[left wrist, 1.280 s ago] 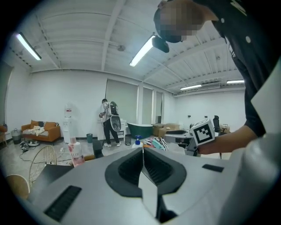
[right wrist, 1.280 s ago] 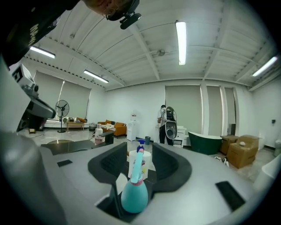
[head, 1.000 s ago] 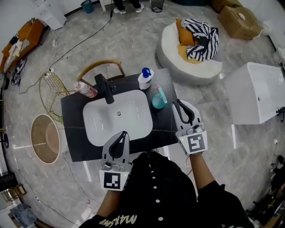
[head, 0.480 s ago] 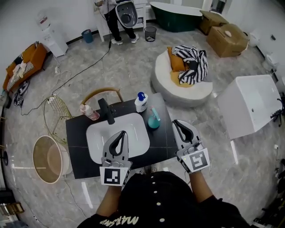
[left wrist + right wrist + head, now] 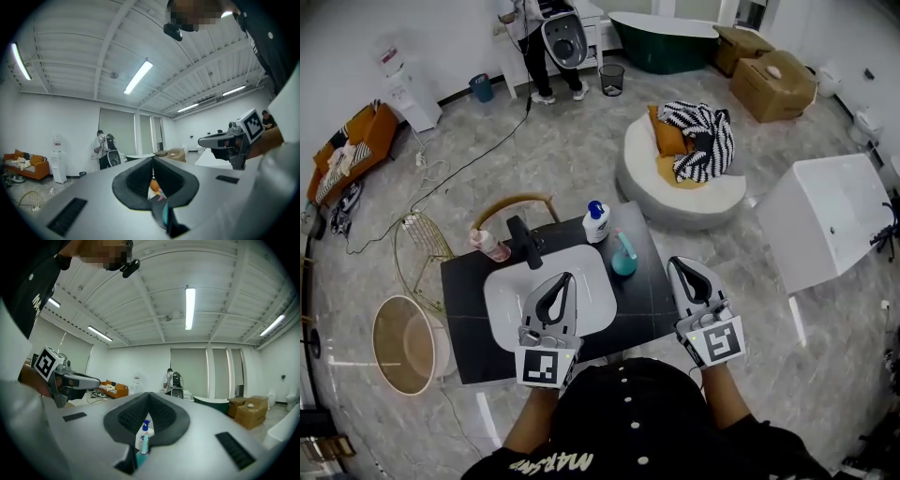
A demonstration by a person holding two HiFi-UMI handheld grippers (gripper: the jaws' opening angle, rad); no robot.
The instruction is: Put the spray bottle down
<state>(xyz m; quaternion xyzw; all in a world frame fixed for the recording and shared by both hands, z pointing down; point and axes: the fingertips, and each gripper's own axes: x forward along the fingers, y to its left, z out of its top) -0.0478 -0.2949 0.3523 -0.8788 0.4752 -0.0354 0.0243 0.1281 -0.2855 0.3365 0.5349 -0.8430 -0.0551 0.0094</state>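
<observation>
The teal spray bottle (image 5: pixel 624 255) stands upright on the black counter (image 5: pixel 652 300), just right of the white sink (image 5: pixel 508 298). No gripper touches it. My right gripper (image 5: pixel 675 263) hovers near the counter's right front corner, shut and empty, pointing level. My left gripper (image 5: pixel 565 278) hangs over the sink's front, also shut with nothing held. In the right gripper view the spray bottle (image 5: pixel 142 445) shows low through the gap under the closed jaws. The left gripper view catches a teal sliver of the spray bottle (image 5: pixel 165 213).
A white bottle with a blue cap (image 5: pixel 596 223) stands behind the spray bottle. Beside a black faucet (image 5: pixel 523 242) is a pink bottle (image 5: pixel 490 246). Around the counter: a wooden chair (image 5: pixel 514 202), a round basket (image 5: pixel 403 344), a beanbag (image 5: pixel 680 187), a white tub (image 5: pixel 830 220).
Both grippers have lifted up and away from the counter, which now looks smaller and farther below. The right gripper has drawn back from the spray bottle, which stays standing.
</observation>
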